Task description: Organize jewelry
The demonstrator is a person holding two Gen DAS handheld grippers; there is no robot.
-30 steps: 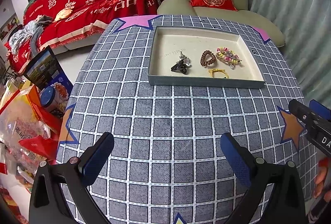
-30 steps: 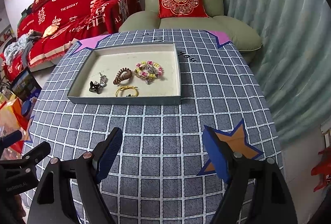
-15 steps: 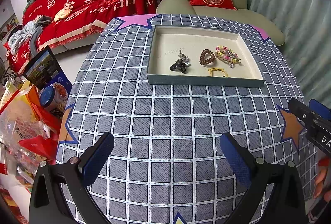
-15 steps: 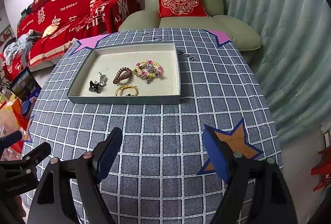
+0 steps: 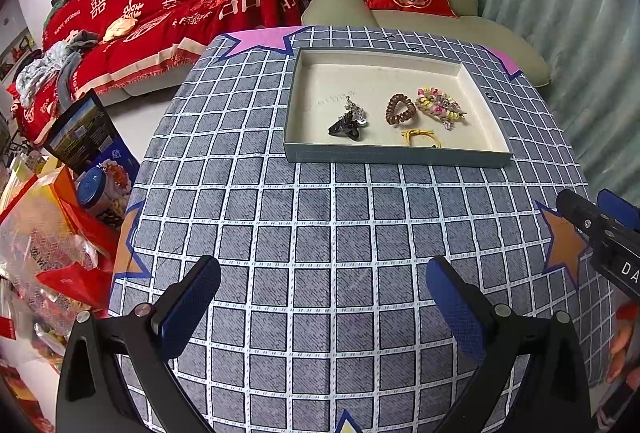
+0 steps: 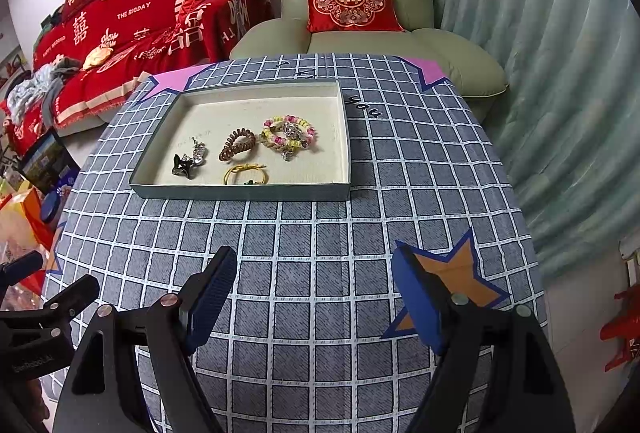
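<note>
While both tools are hovering over the near part of the desk covered in grey-blue checked cloth, the left tool and the right tool are each standing wide, with nothing between the blue pads.

All jewelry is lying in the shallow grey rectangular cardboard tray with a cream floor, sitting toward the far side of the desk, well apart from both tools. Four pieces are showing:

1. Black claw clip with a clear crystal pendant, at the left. Judged rigid and light; the clip body is offering the firmest hold, while the crystal part is likely slipping.
2. Brown coiled spiral hair tie, in the middle. Judged soft and springy; pinching across one side of the coil is advisable.
3. Pink, yellow and cream beaded bracelet with a silver charm, at the right. Judged limp and rolling; gripping across the bead strand is preferable.
4. Thin yellow elastic loop, nearest the front wall. Judged very light and flat, so it is probably the hardest to lift off the floor.
</note>
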